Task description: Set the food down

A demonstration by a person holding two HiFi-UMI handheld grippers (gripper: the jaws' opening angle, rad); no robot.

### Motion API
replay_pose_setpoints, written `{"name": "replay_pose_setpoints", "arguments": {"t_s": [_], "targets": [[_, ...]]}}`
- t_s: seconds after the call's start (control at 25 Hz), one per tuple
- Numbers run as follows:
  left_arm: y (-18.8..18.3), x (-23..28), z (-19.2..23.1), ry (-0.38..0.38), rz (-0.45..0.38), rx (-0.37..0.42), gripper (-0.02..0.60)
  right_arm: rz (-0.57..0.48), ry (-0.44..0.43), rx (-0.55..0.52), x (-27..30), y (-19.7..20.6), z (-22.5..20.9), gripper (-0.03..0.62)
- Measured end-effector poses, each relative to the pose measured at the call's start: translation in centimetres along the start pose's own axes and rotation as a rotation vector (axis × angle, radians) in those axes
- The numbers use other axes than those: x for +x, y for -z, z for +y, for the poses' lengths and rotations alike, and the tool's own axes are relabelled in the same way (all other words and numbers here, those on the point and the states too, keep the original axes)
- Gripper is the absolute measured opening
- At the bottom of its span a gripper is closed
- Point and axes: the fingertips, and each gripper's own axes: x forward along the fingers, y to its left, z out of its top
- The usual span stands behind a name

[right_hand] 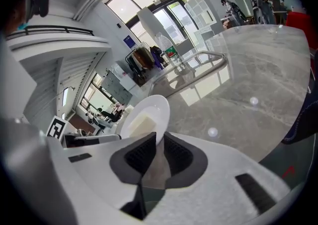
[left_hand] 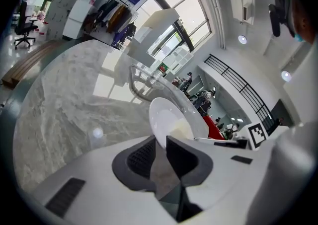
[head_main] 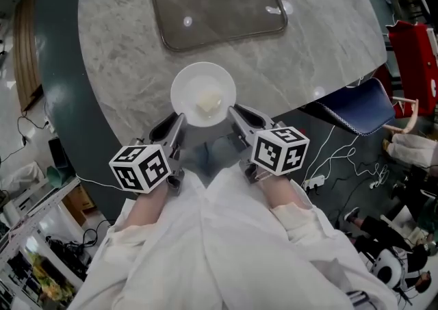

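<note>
At near edge of veined grey stone table: round glossy white plate, level, face up, bearing pale squarish food block, long axis indistinct. Left tongs and right tongs clamped narrowly on opposite rims.

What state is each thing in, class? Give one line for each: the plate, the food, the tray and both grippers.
plate: gripped by its rim on two sides, over the near edge of the table.
food: pale block lying on the plate.
tray: lying flat on the table, beyond the plate.
left gripper: shut on the plate's rim.
right gripper: shut on the plate's rim.
</note>
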Motion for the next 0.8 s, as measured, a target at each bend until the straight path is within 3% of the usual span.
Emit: {"name": "replay_pose_setpoints", "arguments": {"t_s": [0.36, 0.8], "targets": [[-0.7, 0.3, -1.3, 0.061, -0.003, 0.038, 0.072, -0.083, 0.027, 0.009, -1.5, -1.1, 0.0, 0.040], [-2.5, 1.9, -2.3, 0.056, -0.030, 0.041, 0.072, -0.106, -0.008, 0.003, -1.5, -3.8, -1.0, 0.037]]}}
